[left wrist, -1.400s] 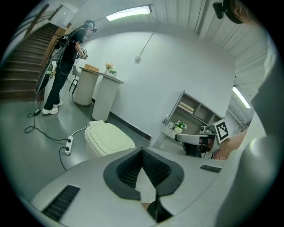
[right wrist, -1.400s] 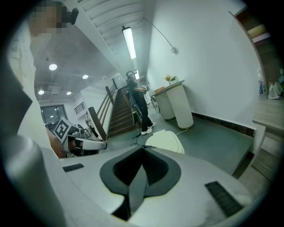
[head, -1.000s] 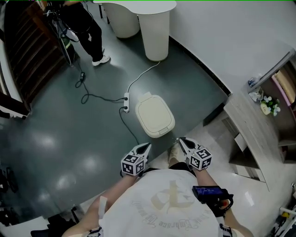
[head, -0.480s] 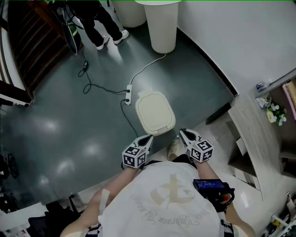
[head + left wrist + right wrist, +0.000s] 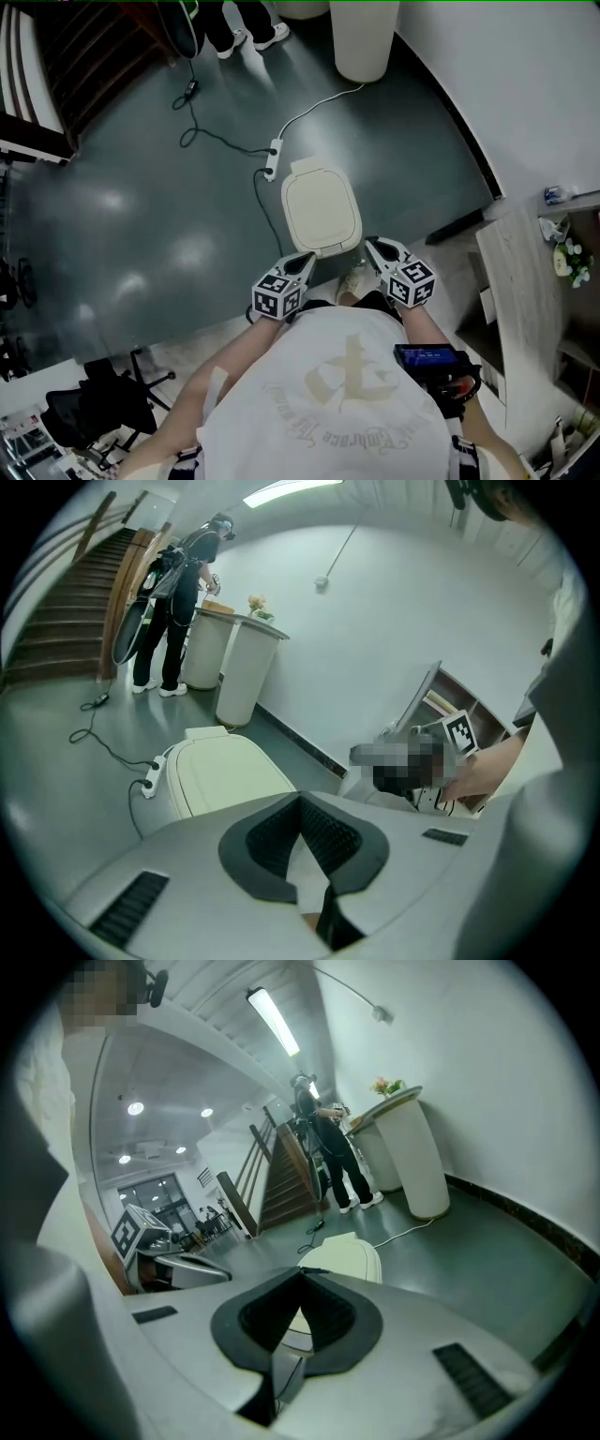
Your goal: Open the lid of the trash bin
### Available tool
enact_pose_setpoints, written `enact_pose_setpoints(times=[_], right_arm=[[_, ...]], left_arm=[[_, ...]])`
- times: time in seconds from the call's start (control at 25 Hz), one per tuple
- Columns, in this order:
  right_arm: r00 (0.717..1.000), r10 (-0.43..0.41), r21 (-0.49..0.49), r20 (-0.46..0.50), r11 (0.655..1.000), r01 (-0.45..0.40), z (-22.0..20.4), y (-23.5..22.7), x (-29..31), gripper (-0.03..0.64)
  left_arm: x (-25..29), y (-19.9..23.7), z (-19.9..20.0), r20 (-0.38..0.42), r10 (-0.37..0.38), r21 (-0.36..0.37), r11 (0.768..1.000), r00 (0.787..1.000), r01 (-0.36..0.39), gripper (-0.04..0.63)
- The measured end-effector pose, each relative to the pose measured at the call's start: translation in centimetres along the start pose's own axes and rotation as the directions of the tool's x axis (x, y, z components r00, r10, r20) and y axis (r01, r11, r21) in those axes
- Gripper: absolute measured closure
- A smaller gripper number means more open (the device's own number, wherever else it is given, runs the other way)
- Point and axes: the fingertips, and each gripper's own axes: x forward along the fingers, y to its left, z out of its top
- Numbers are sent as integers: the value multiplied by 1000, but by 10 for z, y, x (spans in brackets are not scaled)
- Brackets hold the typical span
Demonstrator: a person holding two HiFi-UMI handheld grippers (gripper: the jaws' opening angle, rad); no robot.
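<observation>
Your left hand-held gripper (image 5: 307, 257) and right hand-held gripper (image 5: 372, 244) are both closed and empty, so bring one squarely down to the near edge of the trash bin lid (image 5: 321, 211).

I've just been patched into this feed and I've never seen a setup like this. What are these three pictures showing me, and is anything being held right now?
There is no robot arm here. A person holds a hand tool with two jaws in each hand. The top-down picture comes from a camera on their head. It shows the left gripper and the right gripper just in front of their body, each carrying a cube with square markers. The other two pictures come from cameras riding on each gripper, looking along its jaws. On the dark floor right ahead stands the cream trash bin, lid down, with a power strip behind it. Both pairs of jaws are together with nothing between them, and neither touches the bin.
</observation>
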Motion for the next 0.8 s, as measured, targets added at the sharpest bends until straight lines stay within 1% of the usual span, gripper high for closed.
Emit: enact_pose_setpoints(times=[0.4, 0.56, 0.68, 0.8], right_arm=[[990, 111, -39, -90, 993, -114, 5, -21, 30, 611], [985, 134, -59, -111, 988, -141, 6, -25, 32, 611], [980, 168, -56, -107, 983, -175, 9, -21, 49, 611], [977, 182, -62, -111, 980, -190, 11, -25, 55, 611]], left_arm=[[20, 12, -5, -28, 108, -43, 993, 994, -109, 580], [24, 5, -11, -31, 124, -60, 990, 992, -126, 580], [24, 12, -13, -39, 143, -56, 988, 989, -145, 580], [31, 12, -17, -48, 144, -65, 987, 988, -147, 580]])
